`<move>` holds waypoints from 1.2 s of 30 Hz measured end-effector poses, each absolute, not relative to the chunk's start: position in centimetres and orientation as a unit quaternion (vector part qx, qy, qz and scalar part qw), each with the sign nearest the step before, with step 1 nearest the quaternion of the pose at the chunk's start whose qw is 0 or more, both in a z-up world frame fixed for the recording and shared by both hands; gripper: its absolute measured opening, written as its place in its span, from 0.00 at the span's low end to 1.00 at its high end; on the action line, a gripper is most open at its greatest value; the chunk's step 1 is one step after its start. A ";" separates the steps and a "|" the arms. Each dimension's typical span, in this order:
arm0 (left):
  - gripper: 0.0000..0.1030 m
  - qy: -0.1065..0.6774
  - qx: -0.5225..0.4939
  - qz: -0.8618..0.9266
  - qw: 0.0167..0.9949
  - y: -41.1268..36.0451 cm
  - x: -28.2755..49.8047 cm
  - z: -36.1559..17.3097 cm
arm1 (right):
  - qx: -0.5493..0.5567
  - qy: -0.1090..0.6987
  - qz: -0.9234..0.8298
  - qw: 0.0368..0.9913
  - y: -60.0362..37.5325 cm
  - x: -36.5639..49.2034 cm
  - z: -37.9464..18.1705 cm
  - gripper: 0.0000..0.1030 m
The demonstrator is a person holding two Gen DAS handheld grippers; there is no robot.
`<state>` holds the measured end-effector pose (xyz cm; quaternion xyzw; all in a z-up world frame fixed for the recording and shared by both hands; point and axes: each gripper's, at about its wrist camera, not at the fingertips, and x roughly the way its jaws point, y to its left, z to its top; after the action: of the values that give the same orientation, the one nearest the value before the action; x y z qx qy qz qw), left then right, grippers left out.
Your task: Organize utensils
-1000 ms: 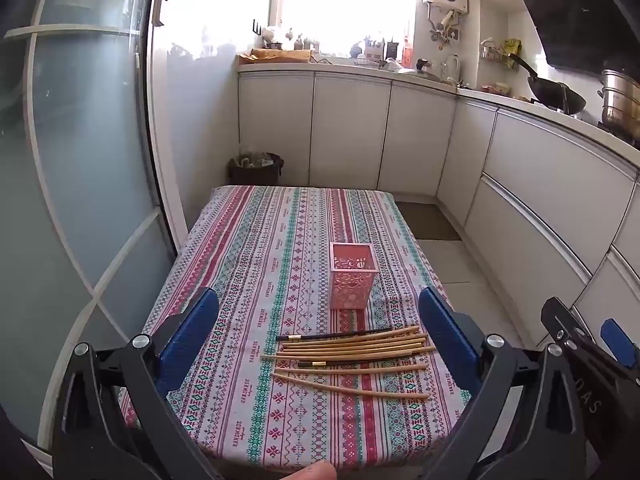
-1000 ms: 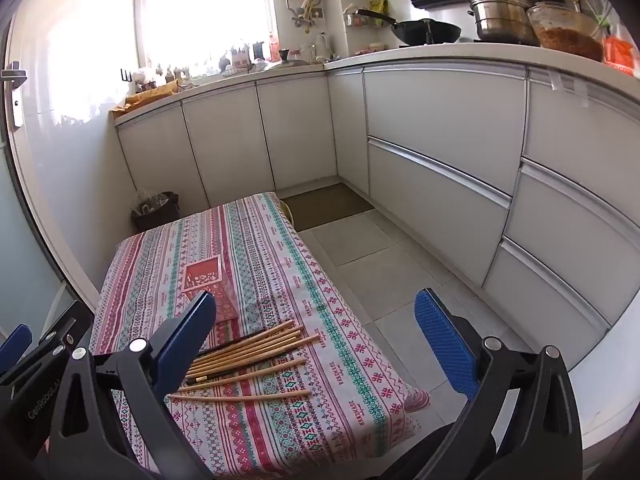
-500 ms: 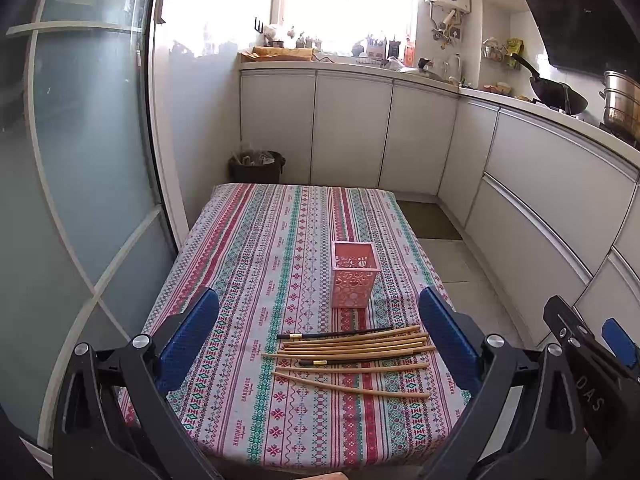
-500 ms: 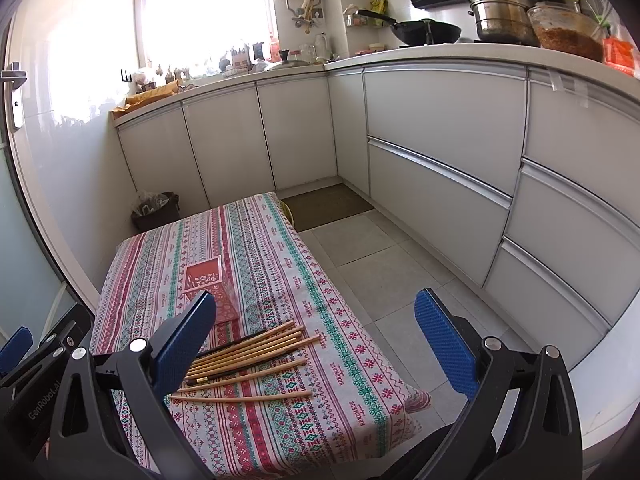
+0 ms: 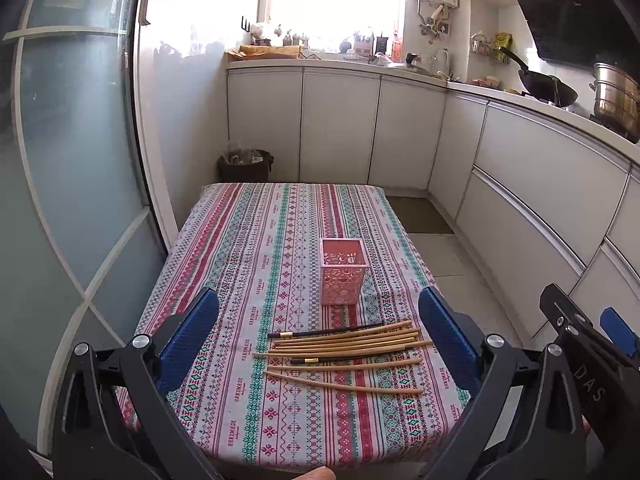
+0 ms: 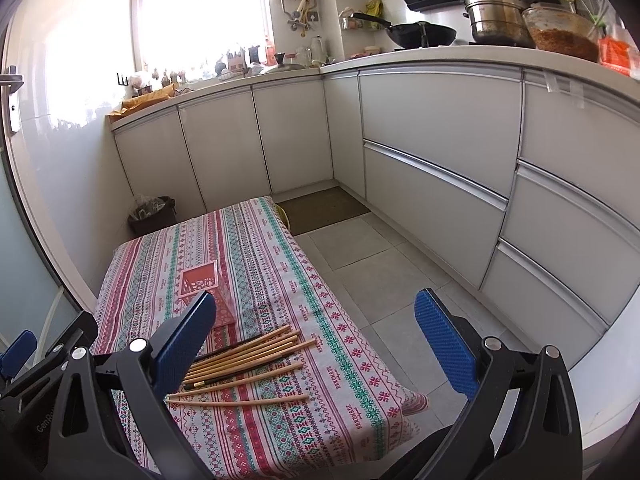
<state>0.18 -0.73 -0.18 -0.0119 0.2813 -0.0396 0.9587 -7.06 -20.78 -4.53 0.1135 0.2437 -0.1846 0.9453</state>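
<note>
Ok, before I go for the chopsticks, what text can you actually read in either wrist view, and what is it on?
"HANDMADE": woven repeatedly along the stripes of the tablecloth; smaller lettering beneath it is too small to read.
"DAS": on the right gripper body, seen from the left wrist view.
"GenR...": on the left gripper body in the right wrist view, cut off by the finger in front.
Labels on the bottles by the window are too blurred to read.

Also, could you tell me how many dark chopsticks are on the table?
2. One dark chopstick lies at the pile's far edge, nearest the pink holder; the other lies among the bamboo chopsticks. Overlaps might hide another.
</note>
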 end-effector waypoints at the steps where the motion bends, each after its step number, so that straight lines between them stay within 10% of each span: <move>1: 0.93 0.282 -0.013 -0.041 0.958 -0.7 0.2 -0.2 | 0.114 0.244 -0.185 0.945 -20.9 -7.1 -4.5 0.94; 36: 0.93 0.266 -0.026 -0.026 0.963 0.5 -0.4 1.0 | 0.096 0.244 -0.192 0.946 -20.3 -7.1 -4.2 0.94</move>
<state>-0.37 0.46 0.98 -0.0260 0.2659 -0.0257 0.9633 -7.08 -20.28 -4.18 0.0960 0.2436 -0.1920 0.9458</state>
